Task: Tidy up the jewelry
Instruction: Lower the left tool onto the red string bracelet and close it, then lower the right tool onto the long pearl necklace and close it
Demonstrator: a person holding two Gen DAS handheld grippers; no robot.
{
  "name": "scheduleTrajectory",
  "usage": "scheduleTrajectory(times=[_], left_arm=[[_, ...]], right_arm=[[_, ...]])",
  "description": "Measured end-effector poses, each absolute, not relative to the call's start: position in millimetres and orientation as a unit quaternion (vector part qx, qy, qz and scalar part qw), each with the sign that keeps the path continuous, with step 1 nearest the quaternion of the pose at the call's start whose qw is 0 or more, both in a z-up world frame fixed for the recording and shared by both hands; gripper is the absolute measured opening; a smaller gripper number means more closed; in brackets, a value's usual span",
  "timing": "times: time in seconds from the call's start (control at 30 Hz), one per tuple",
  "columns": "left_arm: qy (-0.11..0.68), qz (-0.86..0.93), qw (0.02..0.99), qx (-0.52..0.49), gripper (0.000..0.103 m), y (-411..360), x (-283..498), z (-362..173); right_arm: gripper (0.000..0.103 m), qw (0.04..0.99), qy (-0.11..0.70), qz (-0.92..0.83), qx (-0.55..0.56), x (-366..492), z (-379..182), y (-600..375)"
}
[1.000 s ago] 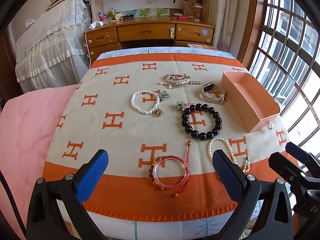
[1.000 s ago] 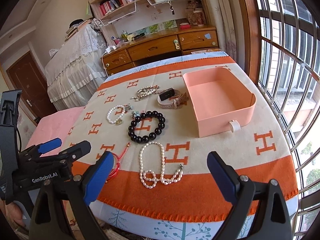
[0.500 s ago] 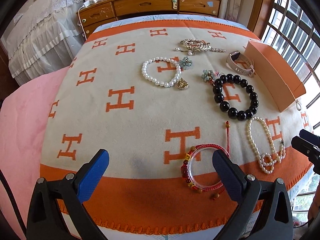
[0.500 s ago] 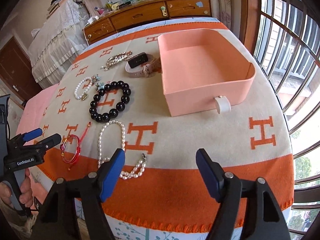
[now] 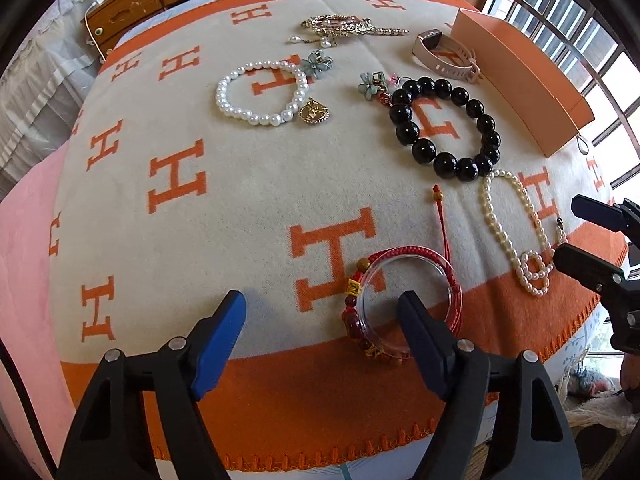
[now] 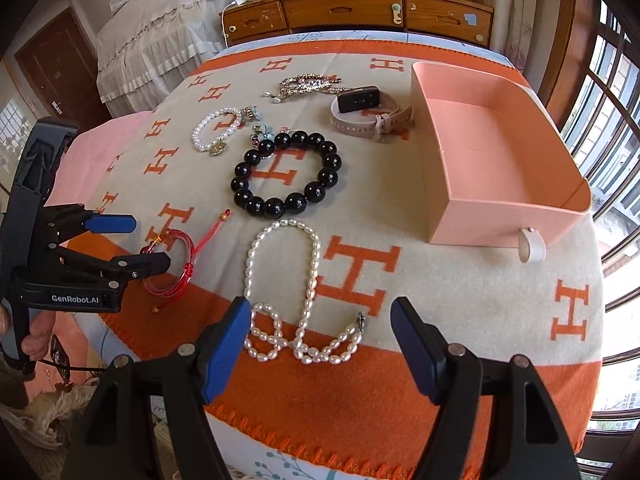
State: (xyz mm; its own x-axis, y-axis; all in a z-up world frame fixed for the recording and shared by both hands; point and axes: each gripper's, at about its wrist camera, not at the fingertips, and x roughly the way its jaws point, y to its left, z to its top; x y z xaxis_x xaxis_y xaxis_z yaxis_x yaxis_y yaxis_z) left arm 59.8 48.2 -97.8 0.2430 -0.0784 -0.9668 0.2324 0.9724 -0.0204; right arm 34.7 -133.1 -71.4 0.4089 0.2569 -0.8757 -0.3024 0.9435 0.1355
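Note:
Jewelry lies on an orange-and-cream blanket (image 5: 224, 208). My left gripper (image 5: 322, 316) is open low over the near edge; its right finger overlaps the red cord bracelet (image 5: 404, 300), which also shows in the right wrist view (image 6: 172, 264). My right gripper (image 6: 320, 324) is open over the near loops of the long pearl necklace (image 6: 280, 280). Farther back lie a black bead bracelet (image 6: 286, 174), a white pearl bracelet (image 6: 216, 130), a pink-strapped watch (image 6: 370, 114) and a gold chain piece (image 6: 306, 84). The empty pink box (image 6: 500, 168) stands at the right.
Two small flower earrings (image 5: 370, 84) lie by the black beads. A wooden dresser (image 6: 356, 12) stands behind the bed, a lace-covered piece (image 6: 152, 36) at the back left, and barred windows (image 6: 612, 120) at the right. The blanket edge drops off just under both grippers.
Both grippers have moved forward and down toward the blanket. The left one has come over the red cord bracelet; the right one has come over the pearl necklace.

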Motion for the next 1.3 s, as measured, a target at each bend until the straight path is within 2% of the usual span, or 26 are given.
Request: scheduleTrajectory(times=[0.07,0.17,0.27,0.3,0.5,0.67,0.9,0.97,1.03,1.13,1.17,1.3], left_arm=[[0.612,-0.109,0.780,0.072,0.072,47.1,63.3,-97.7],[0.617,-0.129,0.772,0.089,0.060,41.6,66.9,-95.4],[0.619,-0.142,0.766,0.100,0.025,35.8,70.2,-90.4],[0.622,-0.144,0.764,0.099,0.009,34.1,72.3,-89.6],[0.633,-0.144,0.757,0.074,0.008,35.1,81.3,-83.9],[0.635,-0.143,0.758,0.047,0.008,54.2,82.6,-80.4],[0.634,-0.125,0.758,0.092,0.008,49.3,79.9,-78.8],[0.634,-0.119,0.758,0.095,0.008,48.9,78.9,-77.4],[0.633,-0.115,0.760,0.092,0.008,45.3,78.0,-78.2],[0.630,-0.110,0.765,0.081,0.008,50.4,76.0,-75.5],[0.629,-0.108,0.767,0.075,0.008,53.0,75.4,-74.7],[0.629,-0.104,0.770,0.026,0.008,61.2,67.1,-87.5]], right_arm=[[0.073,0.838,0.518,0.166,-0.025,35.2,-71.6,-132.5],[0.073,0.835,0.522,0.170,-0.032,37.0,-72.8,-129.2],[0.073,0.829,0.529,0.178,-0.040,40.5,-76.6,-123.9],[0.073,0.826,0.532,0.180,-0.044,42.1,-78.0,-121.5],[0.073,0.806,0.552,0.198,-0.082,46.1,-86.9,-99.9],[0.073,0.799,0.546,0.196,-0.157,39.7,-91.4,-80.1],[0.071,0.762,0.565,0.243,-0.205,41.0,-91.0,-71.5],[0.062,0.753,0.567,0.254,-0.217,39.8,-89.7,-69.3],[0.039,0.744,0.569,0.268,-0.228,37.7,-87.8,-65.9],[0.015,0.737,0.574,0.273,-0.231,38.9,-86.8,-65.6],[0.012,0.739,0.575,0.270,-0.226,40.9,-86.9,-67.7],[0.009,0.745,0.584,0.271,-0.177,48.9,-87.4,-78.4]])
